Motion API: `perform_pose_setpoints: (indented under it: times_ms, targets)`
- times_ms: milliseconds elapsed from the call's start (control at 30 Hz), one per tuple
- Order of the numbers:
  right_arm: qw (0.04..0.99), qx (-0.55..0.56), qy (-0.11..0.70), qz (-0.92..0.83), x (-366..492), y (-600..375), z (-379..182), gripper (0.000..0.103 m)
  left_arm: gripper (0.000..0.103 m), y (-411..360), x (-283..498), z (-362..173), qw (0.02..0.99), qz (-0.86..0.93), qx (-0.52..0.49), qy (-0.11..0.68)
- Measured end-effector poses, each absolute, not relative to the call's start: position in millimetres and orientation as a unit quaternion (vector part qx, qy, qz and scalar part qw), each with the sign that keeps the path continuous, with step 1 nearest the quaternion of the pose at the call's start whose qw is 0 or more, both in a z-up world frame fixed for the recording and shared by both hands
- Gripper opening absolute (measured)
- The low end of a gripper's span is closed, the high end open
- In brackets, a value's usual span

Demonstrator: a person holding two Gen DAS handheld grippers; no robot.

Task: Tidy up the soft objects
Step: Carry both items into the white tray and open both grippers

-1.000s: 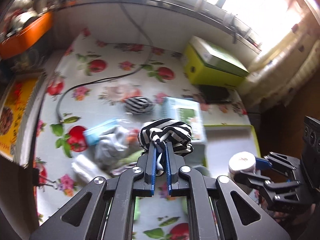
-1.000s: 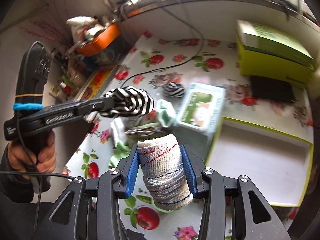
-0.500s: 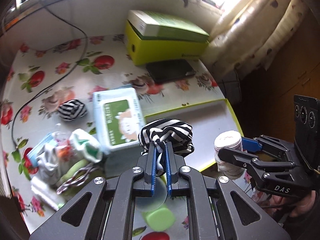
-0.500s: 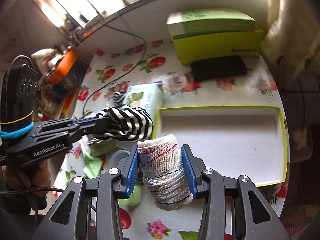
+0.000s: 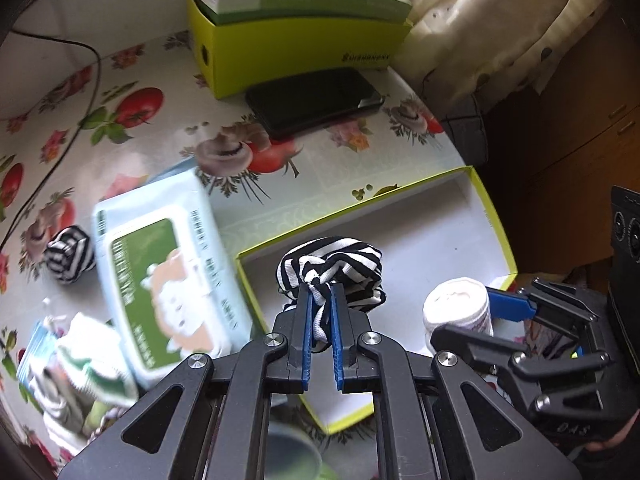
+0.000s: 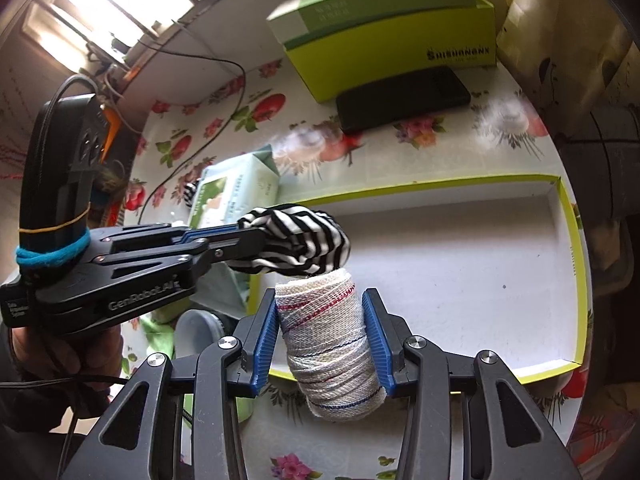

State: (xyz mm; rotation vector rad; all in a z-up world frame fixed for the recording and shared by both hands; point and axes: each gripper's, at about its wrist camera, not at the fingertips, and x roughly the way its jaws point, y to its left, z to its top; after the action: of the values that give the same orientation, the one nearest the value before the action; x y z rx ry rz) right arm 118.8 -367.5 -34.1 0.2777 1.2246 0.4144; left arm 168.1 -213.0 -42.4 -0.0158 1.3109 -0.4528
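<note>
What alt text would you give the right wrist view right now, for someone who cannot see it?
The right gripper clamps a white rolled bandage above a shallow white tray with a yellow-green rim. Beside it, the left gripper pinches a black-and-white striped cloth bundle over the tray's near corner.

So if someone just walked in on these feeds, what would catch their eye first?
Probably the black-and-white striped bundle pinched in the left gripper, held over the white tray with the yellow-green rim. Next, the rolled bandage clamped upright in the right gripper, right beside it. Behind, a lime-green box stands on the flowery tablecloth.
</note>
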Motion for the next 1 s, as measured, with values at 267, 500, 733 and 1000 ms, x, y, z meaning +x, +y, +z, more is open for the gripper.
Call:
perform_pose_setpoints:
  times_ms: [267,500,733,1000]
  targets:
    - [0.768,0.147,0.593,0.193,128,-362,-62,0.041,0.013,-214,177,-64,0.75,-0.205,-0.008,0.629]
    - [0.745,0.186,0.607,0.206,135,-348,-78,0.04,0.02,-188,178,-46,0.764,-0.19,-0.043,0.615]
    - [0.711,0.246,0.623,0.214,139,-332,-97,0.042,0.02,-159,167,-15,0.786,-0.17,-0.069,0.591]
    - [0.708,0.244,0.633,0.197,131,-333,-96,0.056,0.021,-134,147,3,0.799,-0.158,-0.082,0.574]
